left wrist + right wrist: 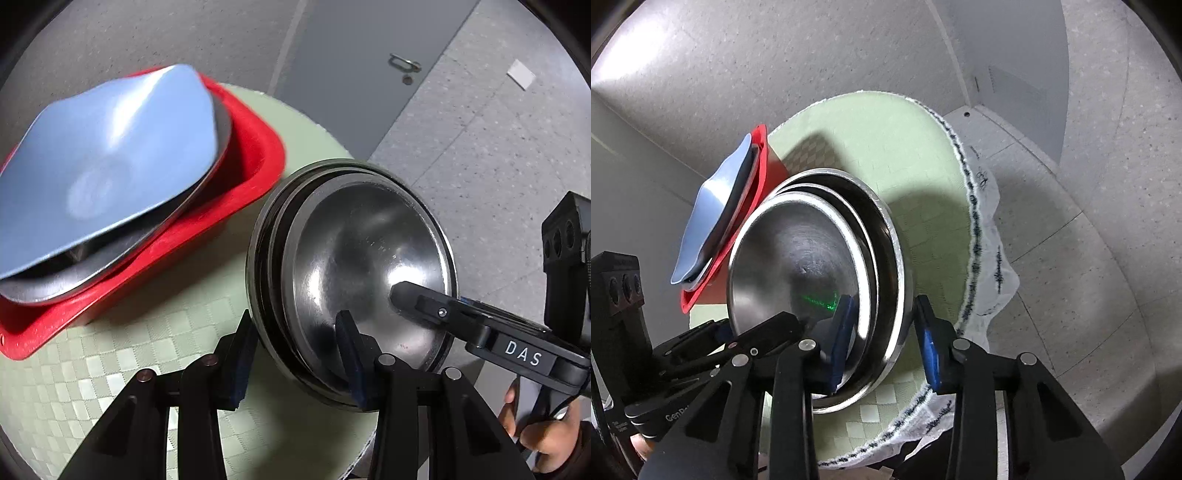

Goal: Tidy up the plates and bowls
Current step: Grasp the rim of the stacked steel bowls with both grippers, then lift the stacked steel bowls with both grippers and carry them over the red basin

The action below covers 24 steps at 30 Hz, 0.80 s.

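Now nested steel bowls [354,258] upright, mouths up, left gripper [295,354] and right gripper [882,339] fingers clamping opposite rims.

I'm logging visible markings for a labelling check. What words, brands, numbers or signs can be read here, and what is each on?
"DAS": white letters on the black body of the right gripper, seen from the left wrist.
"Gen..." (cut off, the rest hidden): on the black body of the left gripper, seen from the right wrist.
Dark marks on the white cloth under the green mat: not readable as text.
Nothing readable on the steel bowls.
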Tool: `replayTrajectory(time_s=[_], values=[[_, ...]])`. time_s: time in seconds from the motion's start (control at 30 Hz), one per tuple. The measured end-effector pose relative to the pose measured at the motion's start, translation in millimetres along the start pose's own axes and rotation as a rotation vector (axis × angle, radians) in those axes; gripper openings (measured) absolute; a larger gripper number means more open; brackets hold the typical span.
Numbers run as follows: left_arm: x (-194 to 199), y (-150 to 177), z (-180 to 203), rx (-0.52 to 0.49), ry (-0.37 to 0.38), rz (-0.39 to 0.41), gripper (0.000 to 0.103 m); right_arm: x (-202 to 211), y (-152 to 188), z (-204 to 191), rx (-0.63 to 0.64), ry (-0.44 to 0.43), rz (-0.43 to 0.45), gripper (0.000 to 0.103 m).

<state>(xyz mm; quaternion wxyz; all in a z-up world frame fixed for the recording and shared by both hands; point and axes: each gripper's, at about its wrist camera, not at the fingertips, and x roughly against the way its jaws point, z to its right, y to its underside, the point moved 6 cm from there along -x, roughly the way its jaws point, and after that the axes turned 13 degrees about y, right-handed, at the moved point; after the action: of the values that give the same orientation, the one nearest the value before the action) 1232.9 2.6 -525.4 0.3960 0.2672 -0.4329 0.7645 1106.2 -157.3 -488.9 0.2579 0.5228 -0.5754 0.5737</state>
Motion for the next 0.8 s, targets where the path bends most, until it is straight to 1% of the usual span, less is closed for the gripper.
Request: replayTrajectory(time_s=[0.07,0.23,0.3,0.4,0.53,0.63,0.7,0.8], values=[[5,-2,7,-0.033,0.004,0.014,0.039,7,-2,2,0.000,0.006,0.016,0.033],[16,-3,17,-0.067,0.035,0.042,0.039,30,-9,7,-0.018,0.013,0.063,0.034],[27,-8,20,-0.090,0.040,0.068,0.039,41,-15,5,-0.011,0.019,0.086,0.034],[43,-11,19,-0.094,0.043,0.102,0.039,56,-29,-6,0.009,0.021,0.125,0.034],[73,-21,4,-0.075,0.029,0.161,0.039,69,-52,-36,0.060,0.015,0.165,0.034],[100,-26,-15,-0.042,0.009,0.208,0.039,72,-69,-70,0.111,-0.001,0.188,0.034],[119,-29,-37,-0.007,-0.019,0.241,0.039,69,-79,-94,0.143,-0.022,0.194,0.034],[135,-31,-60,0.055,-0.064,0.264,0.039,57,-89,-132,0.190,-0.054,0.178,0.034]])
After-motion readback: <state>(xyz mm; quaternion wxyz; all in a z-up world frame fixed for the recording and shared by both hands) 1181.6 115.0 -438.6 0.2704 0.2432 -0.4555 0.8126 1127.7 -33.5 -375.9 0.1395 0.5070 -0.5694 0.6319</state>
